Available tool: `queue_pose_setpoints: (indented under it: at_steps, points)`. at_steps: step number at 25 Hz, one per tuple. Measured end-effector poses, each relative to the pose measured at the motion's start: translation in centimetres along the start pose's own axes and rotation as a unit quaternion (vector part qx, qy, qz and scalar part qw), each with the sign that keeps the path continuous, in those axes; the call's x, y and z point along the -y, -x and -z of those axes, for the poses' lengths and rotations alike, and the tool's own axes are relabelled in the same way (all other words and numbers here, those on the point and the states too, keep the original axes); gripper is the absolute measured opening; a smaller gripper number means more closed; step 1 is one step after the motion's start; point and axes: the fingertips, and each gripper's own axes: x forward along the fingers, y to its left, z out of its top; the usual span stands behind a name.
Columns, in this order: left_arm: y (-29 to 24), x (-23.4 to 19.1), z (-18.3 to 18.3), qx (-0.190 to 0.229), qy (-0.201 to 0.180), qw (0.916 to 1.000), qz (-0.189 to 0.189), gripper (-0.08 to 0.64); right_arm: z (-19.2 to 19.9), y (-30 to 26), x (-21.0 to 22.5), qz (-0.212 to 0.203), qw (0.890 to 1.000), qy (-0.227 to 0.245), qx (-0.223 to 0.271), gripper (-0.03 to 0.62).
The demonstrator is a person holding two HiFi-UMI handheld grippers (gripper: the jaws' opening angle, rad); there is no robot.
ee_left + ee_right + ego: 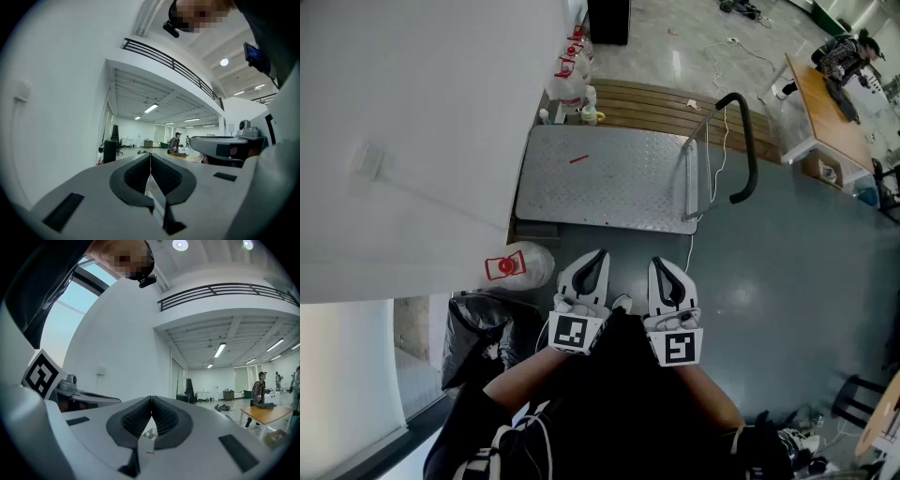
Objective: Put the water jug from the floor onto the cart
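Beside the wall, the water jug stood on the floor just left of the left gripper, closed and empty like the right gripper, short of the cart edge, open floor rightward.

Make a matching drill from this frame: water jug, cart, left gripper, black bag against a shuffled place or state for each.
Things:
1. water jug
2. cart
3. left gripper
4. black bag

Descriptions:
A. jaws shut, nothing held
B. clear, red top, on the floor by the wall
C. crumpled, beside the person's left arm
D. metal deck, black handle

Pairs: 1-B, 2-D, 3-A, 4-C
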Motion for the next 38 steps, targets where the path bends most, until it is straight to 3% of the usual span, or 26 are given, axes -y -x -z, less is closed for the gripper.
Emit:
queue_pose_setpoints:
  at_steps: [18, 30, 33, 38]
  points:
    - [0.9, 0.6, 0.2, 0.003, -0.015, 0.9998, -0.012, 0.018, 0.5, 1.0, -0.7, -0.037, 0.999, -0.026, -0.002, 0.020]
    - [1.9, -0.4, 1.1, -0.010, -0.016, 0.9982, -0.057, 0.018, 1.4, 1.3, -0.1, -0.051, 0.998, -0.039, -0.007, 0.020]
    - [1.5, -1.4, 0.7, -0.003, -0.011, 0.9976, -0.068, 0.018, 2.0, 0.9, -0.1, -0.043, 0.997, -0.067, -0.021, 0.018]
    - [0.3, -1.3, 1.1, -0.003, -0.011, 0.9982, -0.058, 0.018, 2.8, 0.5, 1.1, -0.026, 0.997, -0.071, -0.029, 0.020]
